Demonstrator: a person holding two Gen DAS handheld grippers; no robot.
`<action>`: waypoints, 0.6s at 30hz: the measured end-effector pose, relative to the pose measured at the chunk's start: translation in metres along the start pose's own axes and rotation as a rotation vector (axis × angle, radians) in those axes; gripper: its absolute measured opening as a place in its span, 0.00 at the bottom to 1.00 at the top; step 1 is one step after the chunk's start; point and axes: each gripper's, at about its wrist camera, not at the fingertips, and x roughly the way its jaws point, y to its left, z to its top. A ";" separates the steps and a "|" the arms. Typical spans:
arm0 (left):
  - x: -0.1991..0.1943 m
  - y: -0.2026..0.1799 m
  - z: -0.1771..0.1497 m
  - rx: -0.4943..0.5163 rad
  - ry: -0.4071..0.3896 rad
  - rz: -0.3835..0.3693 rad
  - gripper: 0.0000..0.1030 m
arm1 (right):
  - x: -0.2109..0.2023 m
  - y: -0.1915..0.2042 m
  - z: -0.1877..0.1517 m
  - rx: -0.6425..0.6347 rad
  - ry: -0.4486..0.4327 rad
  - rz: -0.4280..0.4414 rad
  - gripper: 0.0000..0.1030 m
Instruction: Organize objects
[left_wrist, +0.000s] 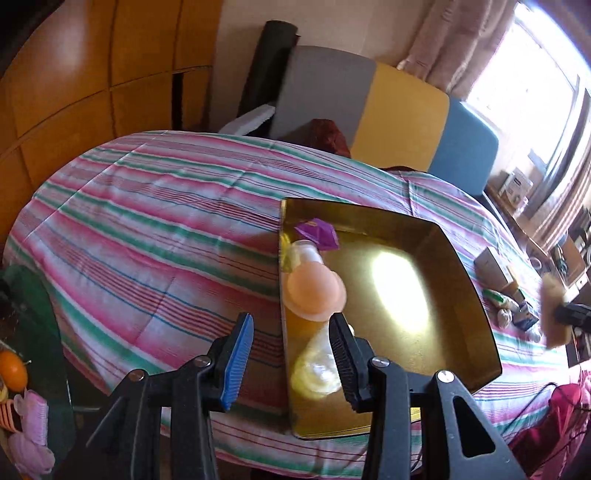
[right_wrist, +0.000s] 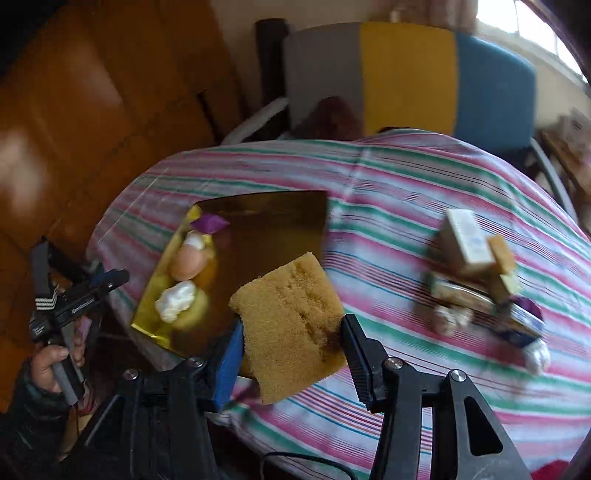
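Note:
A gold tray (left_wrist: 461, 295) lies on the striped tablecloth; it also shows in the right wrist view (right_wrist: 280, 218). In it lie a purple packet (left_wrist: 319, 234), a peach round bottle (left_wrist: 314, 291) and a crumpled white-yellow wrapper (left_wrist: 317, 369). My left gripper (left_wrist: 291, 358) is open and empty, above the tray's near left edge. My right gripper (right_wrist: 291, 343) is shut on a brown sponge (right_wrist: 291, 321), held above the tray's near right corner. The sponge shows blurred at the far right of the left wrist view (left_wrist: 554, 314).
A pile of small boxes, packets and a sponge piece (right_wrist: 480, 280) lies on the cloth right of the tray. A grey, yellow and blue chair back (left_wrist: 369, 103) stands behind the table. A wooden cabinet (left_wrist: 92, 74) is at the left.

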 end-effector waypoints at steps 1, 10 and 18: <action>-0.001 0.004 -0.001 -0.008 -0.003 0.002 0.42 | 0.015 0.020 0.005 -0.038 0.024 0.019 0.51; -0.001 0.032 -0.010 -0.069 0.007 0.001 0.42 | 0.161 0.112 0.009 -0.141 0.265 0.011 0.51; 0.005 0.042 -0.015 -0.094 0.020 -0.008 0.42 | 0.189 0.145 -0.001 -0.151 0.302 0.090 0.58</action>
